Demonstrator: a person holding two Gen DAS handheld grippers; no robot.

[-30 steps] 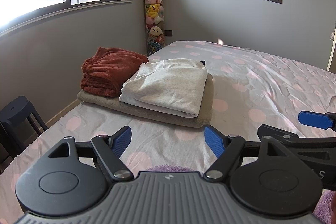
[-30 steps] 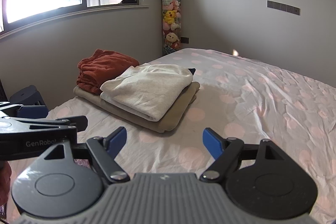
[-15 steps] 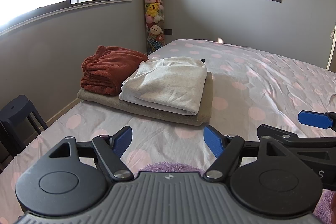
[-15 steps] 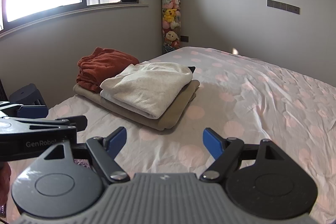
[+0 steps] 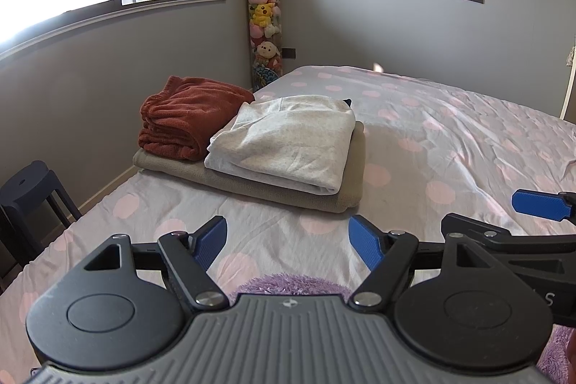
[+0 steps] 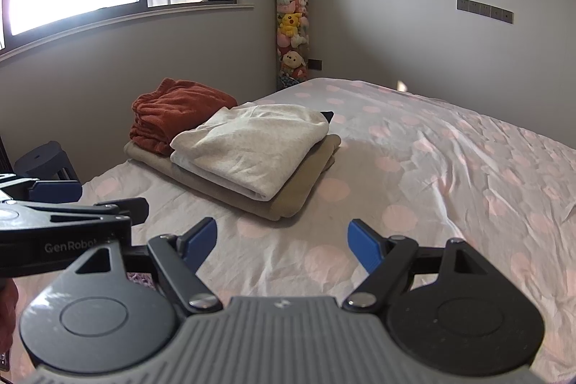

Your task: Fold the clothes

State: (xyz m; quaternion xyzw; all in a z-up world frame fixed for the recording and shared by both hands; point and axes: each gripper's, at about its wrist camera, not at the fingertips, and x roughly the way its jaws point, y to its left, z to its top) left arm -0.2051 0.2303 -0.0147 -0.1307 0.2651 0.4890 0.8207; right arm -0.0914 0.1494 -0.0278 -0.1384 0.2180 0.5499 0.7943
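A folded pale grey top [image 5: 288, 143] [image 6: 252, 146] and a folded rust-red fleece [image 5: 183, 117] [image 6: 172, 114] lie on a folded beige garment [image 5: 338, 197] [image 6: 302, 186] at the far left of the bed. A fluffy purple garment [image 5: 288, 283] peeks out just under my left gripper [image 5: 288, 240], which hangs open above the sheet with nothing between its blue pads. My right gripper [image 6: 282, 243] is open too, empty, hovering short of the pile. Each gripper shows at the edge of the other's view.
The bed [image 5: 450, 139] has a white sheet with pink dots. A dark stool [image 5: 32, 186] stands by its left side under the window wall. A tall tube of plush toys [image 5: 264, 20] fills the far corner.
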